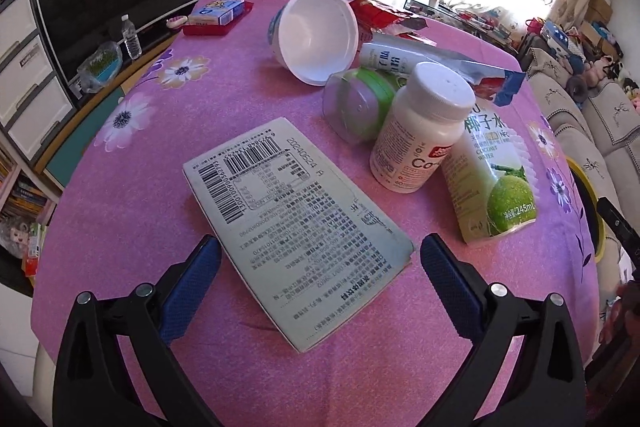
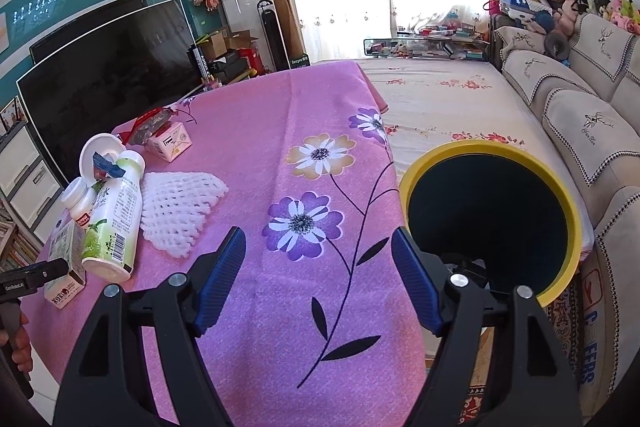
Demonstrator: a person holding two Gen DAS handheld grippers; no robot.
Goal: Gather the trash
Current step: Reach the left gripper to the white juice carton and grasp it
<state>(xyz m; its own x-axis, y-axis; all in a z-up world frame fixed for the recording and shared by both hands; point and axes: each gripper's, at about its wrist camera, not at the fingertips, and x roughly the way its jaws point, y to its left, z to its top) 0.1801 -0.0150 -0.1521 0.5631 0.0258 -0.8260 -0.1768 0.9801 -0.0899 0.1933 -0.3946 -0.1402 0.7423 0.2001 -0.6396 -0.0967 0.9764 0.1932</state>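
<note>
Left gripper (image 1: 320,259) spread wide, straddling flat carton (image 1: 296,231) on pink cloth (image 1: 200,115), pads not touching it; bottles, cup (image 1: 316,35) behind. Right gripper (image 2: 318,279) spread, nothing between pads, over cloth beside yellow-rimmed bin (image 2: 494,219) at table edge

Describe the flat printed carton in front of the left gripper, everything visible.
The flattened carton is a pale grey-white card box lying printed side up on the pink floral tablecloth. It carries two barcodes, a date stamp and dense black text, upside down to the camera. It sits skewed, its near right corner slightly lifted and worn. The left gripper stands open astride its near end, pads clear of it. Nothing else touches it; the white pill bottle stands apart.
</note>
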